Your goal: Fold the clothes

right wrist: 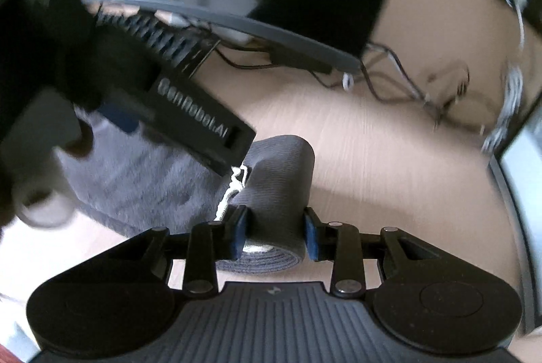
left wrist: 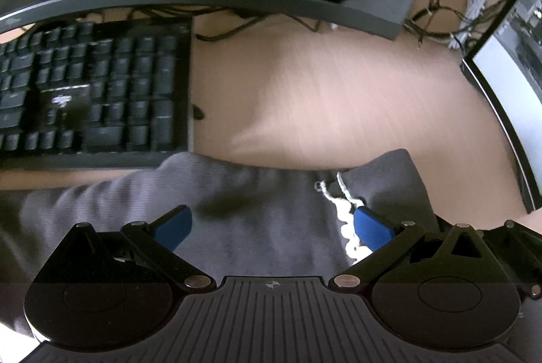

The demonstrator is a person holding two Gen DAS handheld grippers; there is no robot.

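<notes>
Right gripper [right wrist: 275,232], jaws clamped on grey garment [right wrist: 142,173] waistband; left gripper [left wrist: 272,224] wide above it; desk [left wrist: 321,85] folding barely begun.

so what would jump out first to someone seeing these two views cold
The grey garment spread on the light wooden desk, with its white drawstring bright against the dark cloth. In the right wrist view the right gripper pinches a folded band of that cloth between its blue pads, while the left gripper stands wide open over the fabric. Behind sit a black keyboard on the left and a tangle of cables at far right.
</notes>
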